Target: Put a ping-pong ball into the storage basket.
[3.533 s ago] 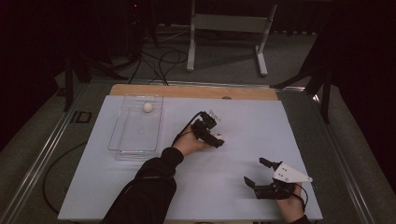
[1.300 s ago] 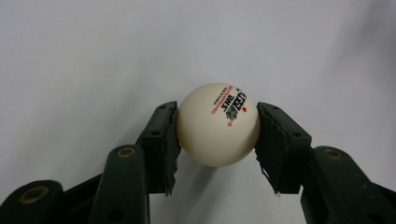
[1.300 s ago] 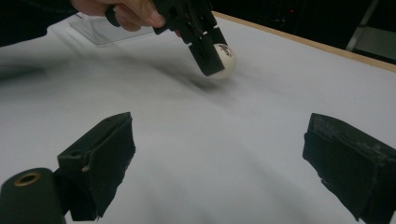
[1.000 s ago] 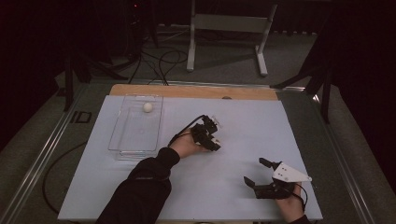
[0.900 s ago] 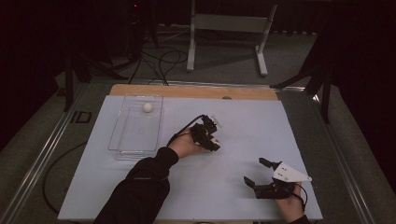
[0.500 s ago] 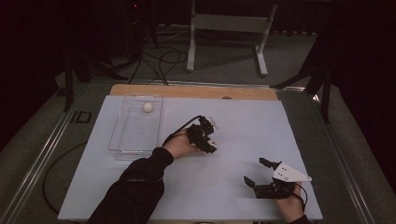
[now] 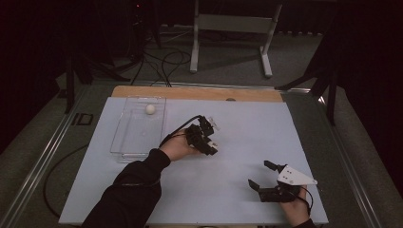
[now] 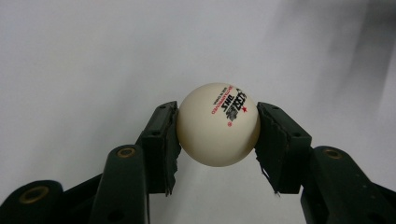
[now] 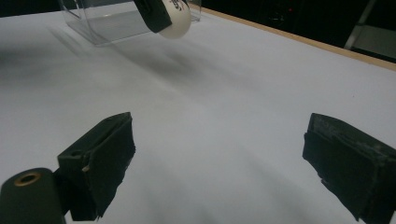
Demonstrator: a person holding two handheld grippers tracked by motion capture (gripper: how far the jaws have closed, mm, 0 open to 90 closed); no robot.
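High view: clear tray point(image 7: 124, 142) with 1 ball point(image 7: 150, 109), apparently alone.

The high view looks from above the person's side, forward and down, and takes in the whole white tabletop point(image 7: 247, 128) with the dark floor behind it. The left gripper view sits very near its own left claw point(image 8: 218, 128) and looks down at the bare tabletop past a white ball point(image 8: 218, 125) held between the jaws. The right gripper view rides low, close above the tabletop, and looks across it from behind the right claw point(image 9: 219, 154) toward the clear box point(image 9: 100, 18). It shares the ball point(image 9: 175, 18) with the left gripper view, and the box point(image 7: 139, 127) with the high view.
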